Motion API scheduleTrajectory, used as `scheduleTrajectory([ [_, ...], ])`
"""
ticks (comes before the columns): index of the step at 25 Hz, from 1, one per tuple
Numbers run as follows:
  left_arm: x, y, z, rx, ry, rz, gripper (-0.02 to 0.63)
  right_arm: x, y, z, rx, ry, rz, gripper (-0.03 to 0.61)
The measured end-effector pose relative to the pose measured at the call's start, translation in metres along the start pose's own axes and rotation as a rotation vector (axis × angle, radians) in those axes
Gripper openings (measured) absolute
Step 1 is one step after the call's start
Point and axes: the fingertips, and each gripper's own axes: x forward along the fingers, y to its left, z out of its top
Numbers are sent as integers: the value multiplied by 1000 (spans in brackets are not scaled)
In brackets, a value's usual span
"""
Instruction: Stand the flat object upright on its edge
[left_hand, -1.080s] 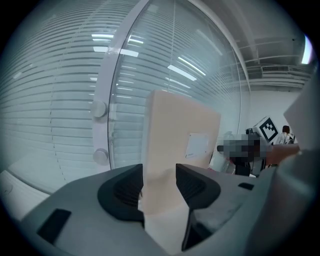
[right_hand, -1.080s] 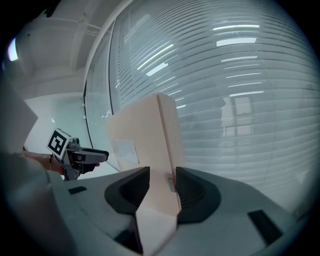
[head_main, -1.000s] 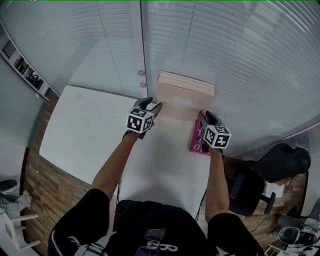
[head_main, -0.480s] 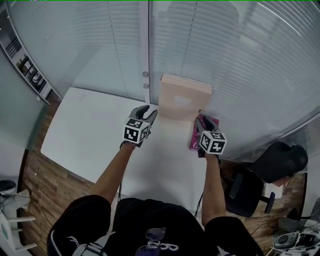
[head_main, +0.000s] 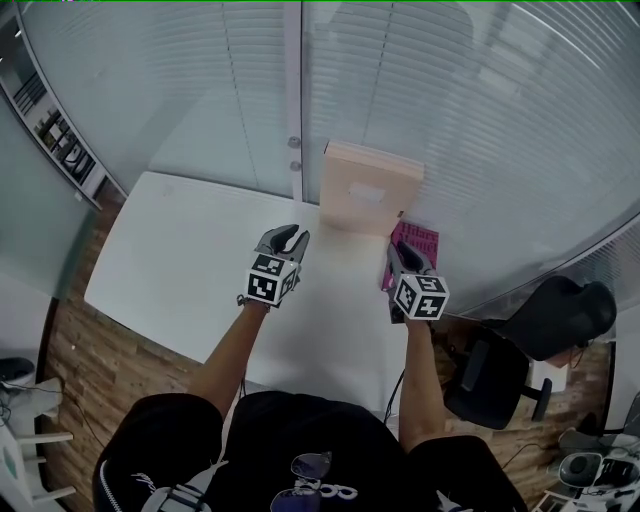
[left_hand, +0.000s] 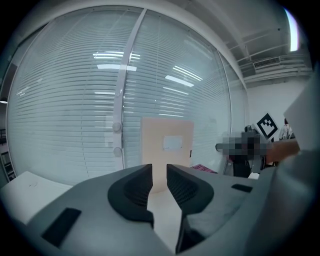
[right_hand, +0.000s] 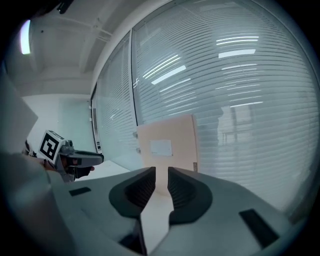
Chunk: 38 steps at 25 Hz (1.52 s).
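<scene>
open white table (head_main: 170, 260) left, upright beige board (head_main: 368, 195) against glass wall (head_main: 200, 90) ahead, pink item (head_main: 420, 238) right

Both grippers backed off the box, jaws narrowing.
You pulled your left gripper (head_main: 288, 234) and right gripper (head_main: 403, 250) back toward yourself, away from the lower corners of the pale beige flat cardboard box (head_main: 370, 190); both now sit clear of it. Both sets of jaws have just been closing to a narrow gap, nothing between them. More of the flat pink printed item (head_main: 420, 238) shows past the right gripper.
</scene>
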Motion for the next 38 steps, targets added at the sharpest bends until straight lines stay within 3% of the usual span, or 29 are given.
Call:
scheduleTrajectory([
  [19,-37,-44,-28,-9,8,-1,23,-45,18,-29,-68,10,-20,23],
  [38,-62,-70,-38,-15,15,8,21,-68,30,-44,-69,27,21,23],
])
